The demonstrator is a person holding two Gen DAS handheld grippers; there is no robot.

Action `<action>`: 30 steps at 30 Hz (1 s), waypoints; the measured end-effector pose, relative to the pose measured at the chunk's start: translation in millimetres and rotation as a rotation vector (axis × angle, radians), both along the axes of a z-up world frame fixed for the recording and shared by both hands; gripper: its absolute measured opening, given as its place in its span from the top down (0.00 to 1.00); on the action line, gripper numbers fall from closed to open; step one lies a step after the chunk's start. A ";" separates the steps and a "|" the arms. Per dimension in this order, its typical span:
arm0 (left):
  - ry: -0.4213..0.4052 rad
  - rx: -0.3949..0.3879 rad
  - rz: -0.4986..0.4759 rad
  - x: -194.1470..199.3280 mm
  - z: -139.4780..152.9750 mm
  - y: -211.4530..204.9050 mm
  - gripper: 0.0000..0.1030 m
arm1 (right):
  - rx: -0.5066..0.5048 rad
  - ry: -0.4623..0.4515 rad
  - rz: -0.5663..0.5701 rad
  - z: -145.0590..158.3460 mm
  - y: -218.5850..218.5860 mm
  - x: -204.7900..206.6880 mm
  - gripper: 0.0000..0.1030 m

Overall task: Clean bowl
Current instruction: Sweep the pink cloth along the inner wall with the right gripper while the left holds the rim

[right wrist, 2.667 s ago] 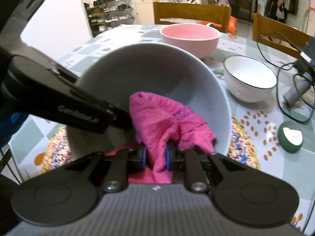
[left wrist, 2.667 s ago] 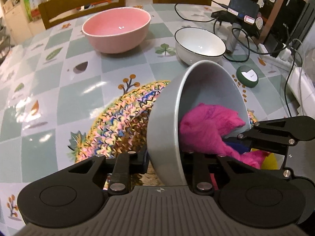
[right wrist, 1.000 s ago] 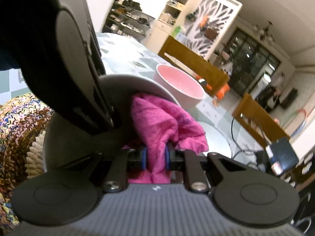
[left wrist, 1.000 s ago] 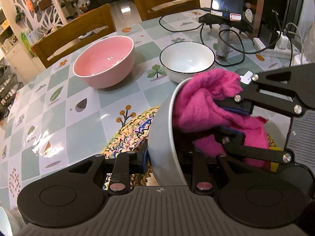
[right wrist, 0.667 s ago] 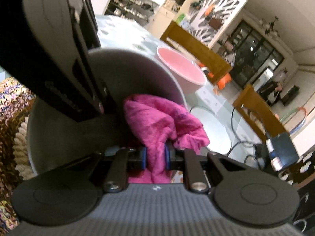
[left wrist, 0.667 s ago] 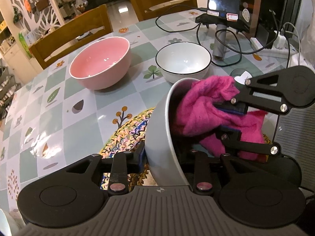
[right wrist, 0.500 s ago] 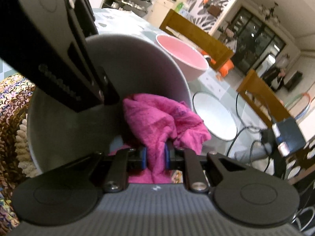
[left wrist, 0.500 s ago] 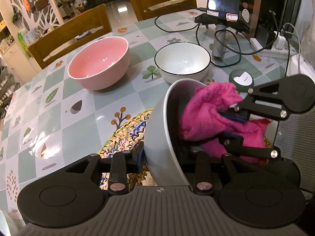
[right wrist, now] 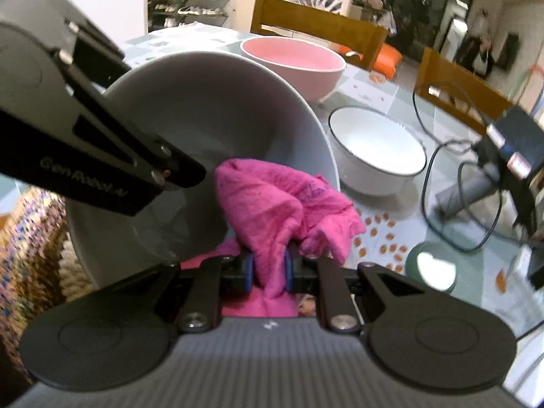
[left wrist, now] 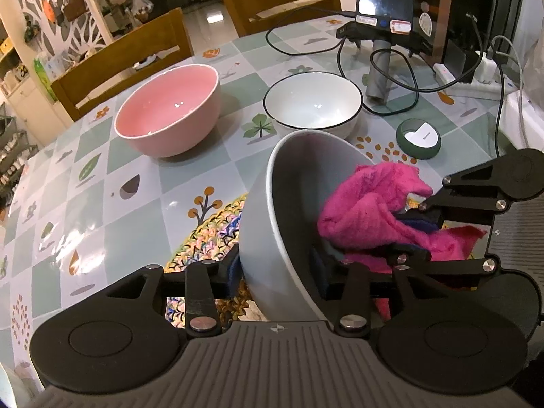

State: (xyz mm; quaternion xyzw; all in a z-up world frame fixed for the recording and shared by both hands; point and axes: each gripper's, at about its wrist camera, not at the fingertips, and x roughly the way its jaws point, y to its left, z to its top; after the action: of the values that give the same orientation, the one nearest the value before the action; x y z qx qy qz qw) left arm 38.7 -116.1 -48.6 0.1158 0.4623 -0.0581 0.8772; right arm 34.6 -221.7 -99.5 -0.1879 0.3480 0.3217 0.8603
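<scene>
My left gripper [left wrist: 277, 273] jaws opening, smooth matte grey bowl [left wrist: 272, 224] wall between them, tilted over braided multicolour mat [left wrist: 207, 234]. My right gripper [right wrist: 268, 270] clenched on fuzzy crumpled pink cloth [right wrist: 282, 204] at bowl's mouth. Glossy pink bowl [left wrist: 168, 110], white bowl [left wrist: 312, 102] far.

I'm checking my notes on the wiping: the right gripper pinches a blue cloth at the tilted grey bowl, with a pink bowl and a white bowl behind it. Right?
Not quite: the fuzzy cloth pinched in the right gripper is bright pink, not blue, as the right wrist view shows. The rest holds: it sits at the tilted grey ceramic bowl, with the pink bowl and black-rimmed white bowl behind.
</scene>
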 end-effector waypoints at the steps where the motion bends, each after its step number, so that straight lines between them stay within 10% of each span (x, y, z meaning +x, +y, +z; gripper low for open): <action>1: 0.003 -0.001 0.001 0.2 -1.0 0.1 0.57 | 0.013 0.017 -0.008 0.0 0.0 0.3 0.83; 11: 0.048 -0.041 0.039 1.8 -10.5 6.9 0.57 | 0.173 0.183 -0.089 -0.1 -6.8 -6.7 0.83; 30: 0.075 -0.176 0.165 -2.8 -23.3 25.6 0.62 | 0.171 0.142 -0.084 0.3 -4.0 -7.9 0.83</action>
State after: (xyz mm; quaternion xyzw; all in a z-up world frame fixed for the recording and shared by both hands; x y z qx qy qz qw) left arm 35.9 -90.6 -71.9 -0.0022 0.4957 -0.0306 0.8679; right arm 26.7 -225.7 -99.3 -0.0757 0.3868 0.3263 0.8592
